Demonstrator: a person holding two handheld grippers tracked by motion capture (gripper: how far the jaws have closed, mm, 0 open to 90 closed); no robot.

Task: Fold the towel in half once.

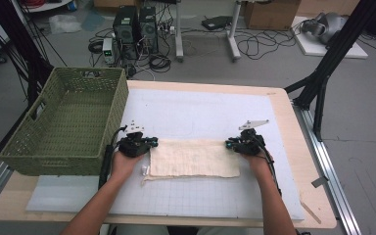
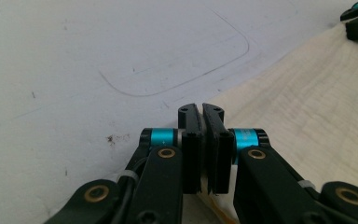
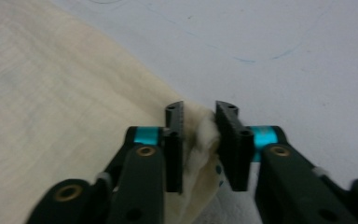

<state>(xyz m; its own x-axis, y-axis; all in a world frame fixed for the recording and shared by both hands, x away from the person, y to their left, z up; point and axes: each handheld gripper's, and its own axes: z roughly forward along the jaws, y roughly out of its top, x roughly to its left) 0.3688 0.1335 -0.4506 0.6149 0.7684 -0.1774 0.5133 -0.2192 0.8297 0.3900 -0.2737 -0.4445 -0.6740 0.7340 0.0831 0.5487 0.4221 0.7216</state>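
While cloth (image 1: 194, 157) lies flat | corners pinched between both grippers' jaws

Beyond my tongs the white mat (image 1: 200, 110) on the counter (image 1: 293, 147) lay bare and passable to its far edge, while the green basket (image 1: 66, 122) walled off my left side.

Matt cream woven cloth (image 1: 194, 157), green wicker basket (image 1: 24, 139), smooth white mat (image 1: 200, 115), pale wood table (image 1: 306, 161), black plastic jaws
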